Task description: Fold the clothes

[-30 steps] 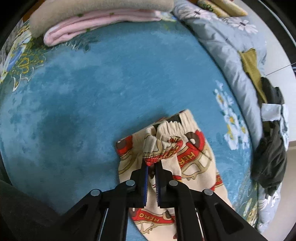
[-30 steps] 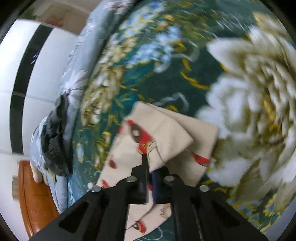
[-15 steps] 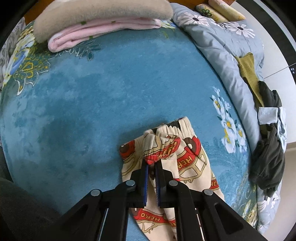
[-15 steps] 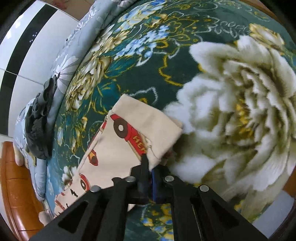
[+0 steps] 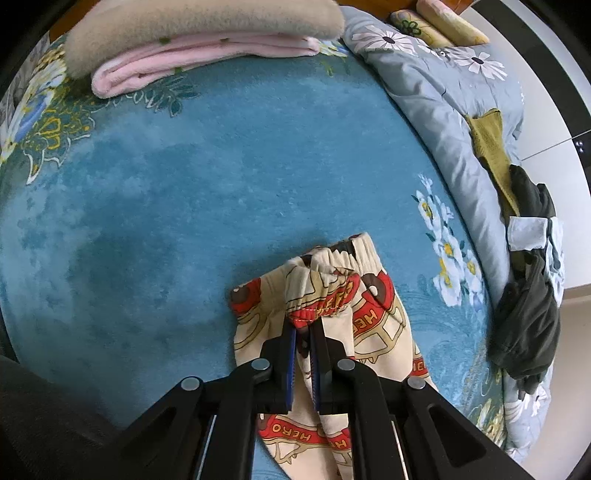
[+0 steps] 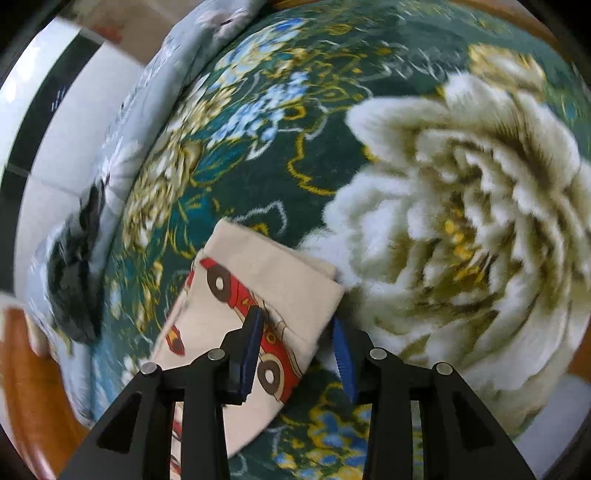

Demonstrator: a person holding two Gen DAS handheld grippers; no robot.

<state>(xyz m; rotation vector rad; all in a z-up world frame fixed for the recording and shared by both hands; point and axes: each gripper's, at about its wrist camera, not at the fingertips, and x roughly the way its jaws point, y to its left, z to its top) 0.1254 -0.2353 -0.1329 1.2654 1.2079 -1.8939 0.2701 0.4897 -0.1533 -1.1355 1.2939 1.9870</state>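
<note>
Trousers [image 5: 373,317], cream with red cars printed on them, lie on the blue blanket [image 5: 192,199] in front of you; in the left wrist view they sit at about 6 o'clock, the gathered waistband toward 12. Your left gripper [image 5: 303,339] is clenched on a bunch of that waistband, cloth pinched between the blue pads. In the right wrist view the folded leg end of the trousers [image 6: 269,291] lies at about 7 o'clock on the dark green flowered part of the blanket [image 6: 314,155], just beside a large white flower print [image 6: 469,229] that fills 3 o'clock. Your right gripper [image 6: 299,339] has its jaws opening: the left pad rests over the cloth, the right pad stands off its edge, and the corner of the fold sits between them without being pressed.

No box or basket shows in either view. Around you in the left wrist view: a folded pink blanket [image 5: 192,55] under a beige one [image 5: 184,26] at 11 o'clock, a grey flowered quilt [image 5: 443,96] along 1 to 3 o'clock, and on it a mustard cloth [image 5: 491,147] and a heap of dark clothes [image 5: 528,317] at 3 to 4 o'clock. All stand well apart from the trousers. The right wrist view is blurred at its left edge, where a dark heap [image 6: 74,288] lies at 9 o'clock.
</note>
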